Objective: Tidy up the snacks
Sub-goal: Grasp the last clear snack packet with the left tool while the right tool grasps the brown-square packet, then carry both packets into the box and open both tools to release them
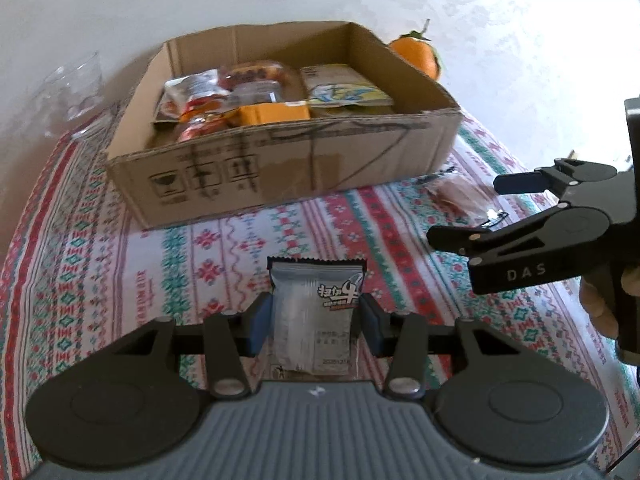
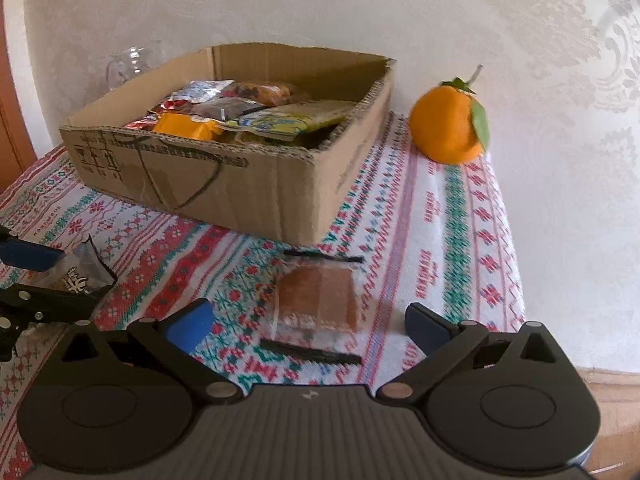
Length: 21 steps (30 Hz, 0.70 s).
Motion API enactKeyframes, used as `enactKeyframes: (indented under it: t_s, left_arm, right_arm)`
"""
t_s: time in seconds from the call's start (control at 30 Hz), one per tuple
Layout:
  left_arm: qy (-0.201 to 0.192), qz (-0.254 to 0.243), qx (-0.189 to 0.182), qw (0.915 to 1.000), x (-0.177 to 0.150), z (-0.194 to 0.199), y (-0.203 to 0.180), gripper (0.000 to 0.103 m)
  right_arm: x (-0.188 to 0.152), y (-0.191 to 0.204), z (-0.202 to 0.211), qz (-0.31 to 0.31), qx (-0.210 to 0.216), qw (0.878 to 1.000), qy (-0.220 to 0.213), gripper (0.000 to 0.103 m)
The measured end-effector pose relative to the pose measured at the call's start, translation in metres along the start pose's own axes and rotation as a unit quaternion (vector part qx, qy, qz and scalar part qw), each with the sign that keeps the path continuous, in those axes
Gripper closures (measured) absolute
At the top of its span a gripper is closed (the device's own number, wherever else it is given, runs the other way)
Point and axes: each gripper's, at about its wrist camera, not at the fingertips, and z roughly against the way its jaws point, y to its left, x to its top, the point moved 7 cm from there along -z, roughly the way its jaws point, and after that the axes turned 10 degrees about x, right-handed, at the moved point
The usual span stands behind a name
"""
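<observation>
My left gripper (image 1: pixel 316 322) is shut on a silver snack packet (image 1: pixel 316 312) with black print, held above the patterned tablecloth in front of a cardboard box (image 1: pixel 280 172). The box holds several snack packs (image 1: pixel 256 96). The packet also shows in the right wrist view (image 2: pixel 78 274), at the left edge. My right gripper (image 2: pixel 308 324) is open, its jaws either side of a clear-wrapped brown cake (image 2: pixel 320 296) lying on the cloth; the cake shows in the left wrist view (image 1: pixel 456 196) beside the right gripper (image 1: pixel 464 208).
An orange with a leaf (image 2: pixel 450 124) stands right of the box near the wall. A clear glass vessel (image 1: pixel 72 92) stands left of the box. The table edge (image 2: pixel 520 280) runs along the right. The box also shows in the right wrist view (image 2: pixel 224 176).
</observation>
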Motion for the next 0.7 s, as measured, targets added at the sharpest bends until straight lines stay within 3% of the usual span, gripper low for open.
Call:
enactKeyframes:
  t_s: [0.07,0.13,0.17,0.23,0.7]
  left_arm:
    - [0.000,0.003,0.000,1.0000,0.000,0.000,0.001,0.057]
    - [-0.002,0.002,-0.003,1.0000,0.000,0.001,0.000,0.057]
    - [-0.002,0.002,-0.005,1.0000,0.000,0.001,-0.001,0.057]
    - [-0.003,0.001,-0.009,1.0000,0.000,0.001,-0.003,0.057]
    - [-0.005,-0.001,-0.023,0.9997,-0.002,0.023,-0.004,0.057]
  right_arm:
    - [0.003,0.001,0.000,-0.003,0.005,1.000,-0.004,0.007]
    - [0.006,0.004,0.003,-0.002,0.006,1.000,-0.007,0.028]
    - [0.006,0.004,0.004,-0.002,0.002,1.000,-0.006,0.031]
    - [0.006,0.004,0.008,-0.005,-0.006,1.000,-0.006,0.048]
    - [-0.010,0.022,0.045,-0.010,-0.004,1.000,0.001,0.053]
